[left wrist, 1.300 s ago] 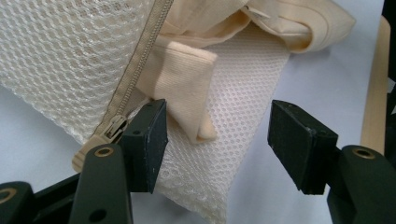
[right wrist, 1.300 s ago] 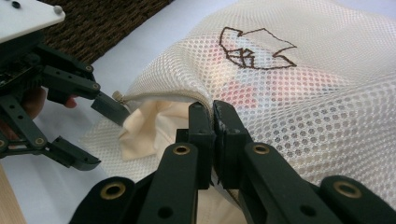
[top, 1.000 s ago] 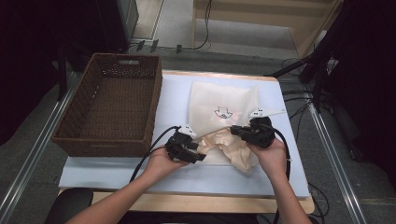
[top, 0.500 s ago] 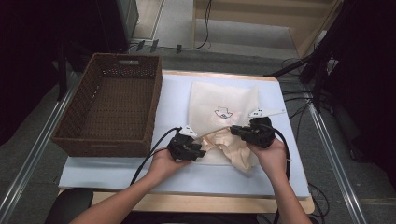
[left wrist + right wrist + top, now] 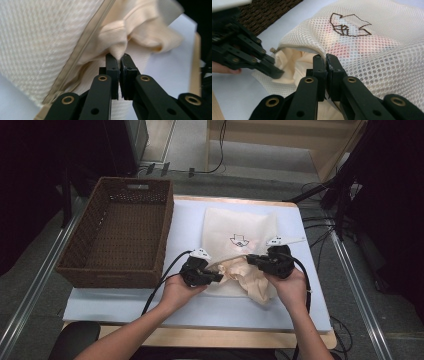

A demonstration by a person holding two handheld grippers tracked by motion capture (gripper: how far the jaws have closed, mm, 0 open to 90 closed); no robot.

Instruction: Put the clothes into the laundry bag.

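On the table (image 5: 150,300), both hands low, left gripper (image 5: 119,58) seemingly pinching cloth (image 5: 130,32).

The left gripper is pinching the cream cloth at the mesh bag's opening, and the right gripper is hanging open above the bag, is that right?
Not quite. The right gripper is shut on the mesh bag's rim, as the right gripper view shows. The left gripper does pinch the cream cloth.

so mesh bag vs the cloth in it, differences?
The cream mesh laundry bag is perforated with a brown printed logo; the beige fabric garment is plain knit. The bag lies mostly flat; the garment is crumpled, spilling out. The right gripper pinches the bag, the left gripper the garment.
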